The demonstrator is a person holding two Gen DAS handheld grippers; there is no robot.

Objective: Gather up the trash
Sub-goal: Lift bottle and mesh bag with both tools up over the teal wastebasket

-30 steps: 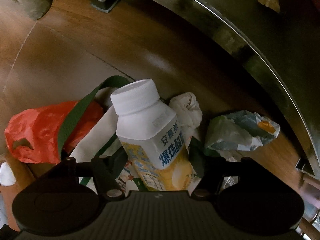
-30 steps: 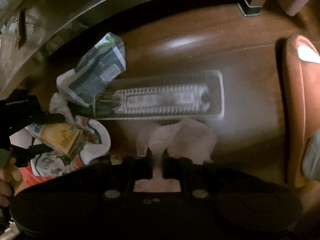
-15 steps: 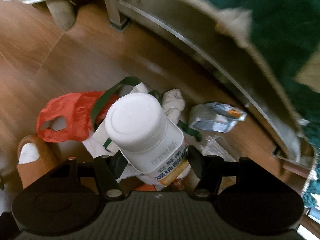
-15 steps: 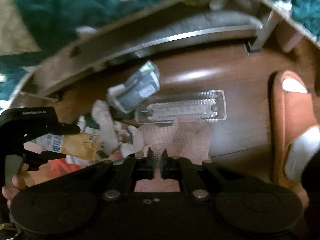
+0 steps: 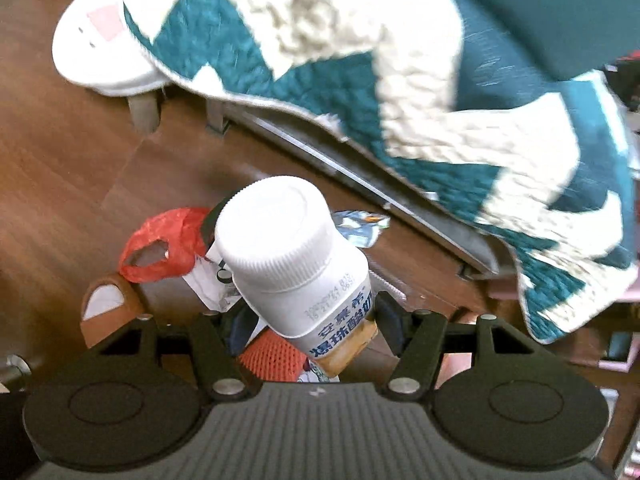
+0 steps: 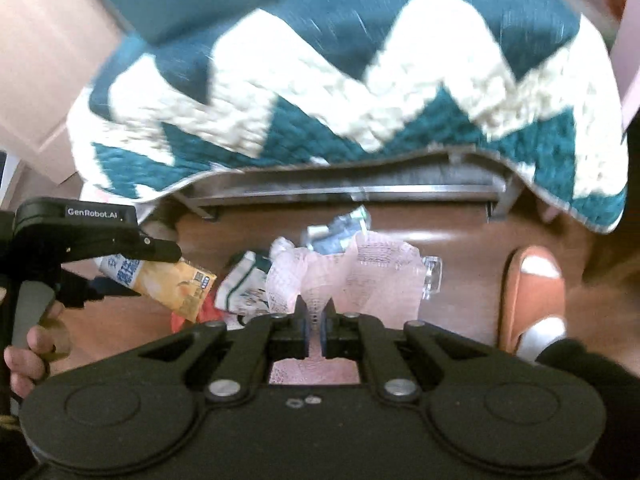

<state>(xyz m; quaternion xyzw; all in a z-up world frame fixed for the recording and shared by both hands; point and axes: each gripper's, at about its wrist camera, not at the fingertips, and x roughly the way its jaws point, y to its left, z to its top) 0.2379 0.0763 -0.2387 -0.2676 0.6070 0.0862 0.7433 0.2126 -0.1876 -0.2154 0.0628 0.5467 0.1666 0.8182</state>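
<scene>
My left gripper [image 5: 310, 320] is shut on a white-capped yogurt drink bottle [image 5: 296, 264] with a yellow label and holds it well above the wood floor; the bottle also shows in the right wrist view [image 6: 168, 284]. My right gripper [image 6: 315, 320] is shut on a pink foam net wrapper [image 6: 352, 272] and holds it off the floor. Below lie a red plastic bag [image 5: 160, 244], a white cloth tote with green trim [image 6: 244, 292], a crumpled snack wrapper [image 5: 360, 224] and a clear plastic tray [image 6: 432, 276], mostly hidden behind the net.
A bed frame with a metal rail [image 6: 340, 190] and a teal-and-cream zigzag blanket [image 5: 440, 80] hangs over the trash. A white stool [image 5: 100, 40] stands at the far left. Orange slippers [image 6: 532, 292] are on the floor at the sides.
Both grippers have risen well away from the floor with the bottle and the net wrapper still held. The trash pile looks smaller and the blanket has come into view.
</scene>
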